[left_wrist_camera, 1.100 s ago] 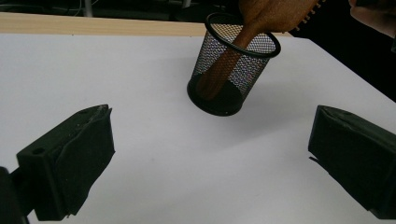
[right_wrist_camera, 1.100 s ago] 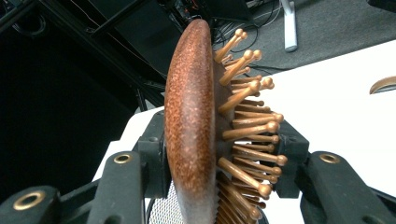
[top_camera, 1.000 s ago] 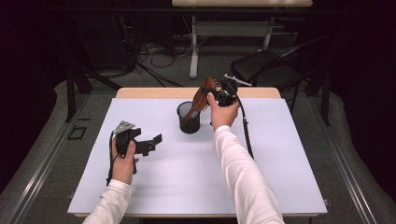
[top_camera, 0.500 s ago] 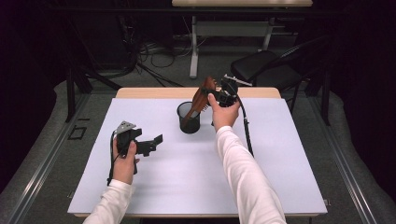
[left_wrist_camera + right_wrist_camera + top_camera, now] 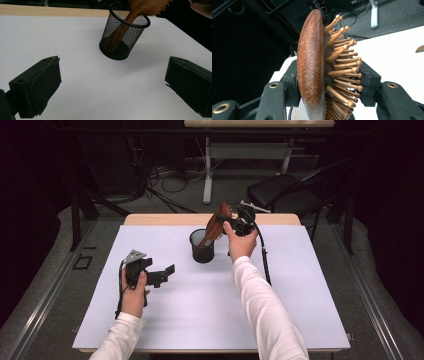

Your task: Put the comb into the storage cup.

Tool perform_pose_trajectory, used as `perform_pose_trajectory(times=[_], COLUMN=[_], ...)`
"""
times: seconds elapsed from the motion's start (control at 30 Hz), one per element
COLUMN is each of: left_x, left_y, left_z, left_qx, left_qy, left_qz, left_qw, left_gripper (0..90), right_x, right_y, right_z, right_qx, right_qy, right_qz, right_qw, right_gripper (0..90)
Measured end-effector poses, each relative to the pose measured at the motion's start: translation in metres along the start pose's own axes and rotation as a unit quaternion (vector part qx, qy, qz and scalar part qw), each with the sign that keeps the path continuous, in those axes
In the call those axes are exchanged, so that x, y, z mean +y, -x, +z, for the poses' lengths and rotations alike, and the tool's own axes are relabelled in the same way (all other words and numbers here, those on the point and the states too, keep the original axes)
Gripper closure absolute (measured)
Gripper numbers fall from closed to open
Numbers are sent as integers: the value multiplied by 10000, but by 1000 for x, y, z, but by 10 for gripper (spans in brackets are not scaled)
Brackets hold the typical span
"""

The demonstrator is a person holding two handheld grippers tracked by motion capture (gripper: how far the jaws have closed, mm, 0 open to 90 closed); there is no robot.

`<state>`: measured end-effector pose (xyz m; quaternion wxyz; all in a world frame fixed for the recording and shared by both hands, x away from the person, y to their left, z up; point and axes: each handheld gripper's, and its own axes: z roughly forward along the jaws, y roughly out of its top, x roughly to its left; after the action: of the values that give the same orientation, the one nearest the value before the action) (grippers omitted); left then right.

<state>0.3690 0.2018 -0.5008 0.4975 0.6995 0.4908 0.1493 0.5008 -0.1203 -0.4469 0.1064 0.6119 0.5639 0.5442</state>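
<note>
A brown wooden hairbrush [image 5: 220, 221] stands tilted with its handle [image 5: 119, 33] down in a black mesh cup [image 5: 202, 247] at the table's far middle. My right gripper [image 5: 224, 220] holds the brush head [image 5: 310, 62] above the cup. One pad lies on the wooden back and the other against the bristle tips. Its jaws have just been opening a little, with the head still between them. My left gripper [image 5: 164, 275] hovers open and empty over the table's left part. It points at the cup [image 5: 136, 35], well short of it.
The white table top [image 5: 200, 320] has a wooden strip along its far edge [image 5: 165, 219]. A black chair [image 5: 285, 195] and the legs of another table [image 5: 207, 175] stand on the floor beyond. The right gripper's cable [image 5: 263, 260] trails across the table.
</note>
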Motion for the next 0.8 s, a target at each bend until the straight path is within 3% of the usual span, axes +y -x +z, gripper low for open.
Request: perform_pose_trajectory(times=[0.33, 0.8], left_x=[0, -1], left_y=[0, 0], left_z=[0, 0], left_qx=[-4, 1], left_qy=[-3, -13], left_qz=[4, -1], left_qw=[10000, 10000], left_gripper=[4, 4], right_x=[-1, -1], right_y=[3, 7], right_z=[0, 1], right_qx=[68, 225], right_qy=[4, -223], right_qz=[33, 152], right_qw=[10000, 9994], right_gripper=[445, 416])
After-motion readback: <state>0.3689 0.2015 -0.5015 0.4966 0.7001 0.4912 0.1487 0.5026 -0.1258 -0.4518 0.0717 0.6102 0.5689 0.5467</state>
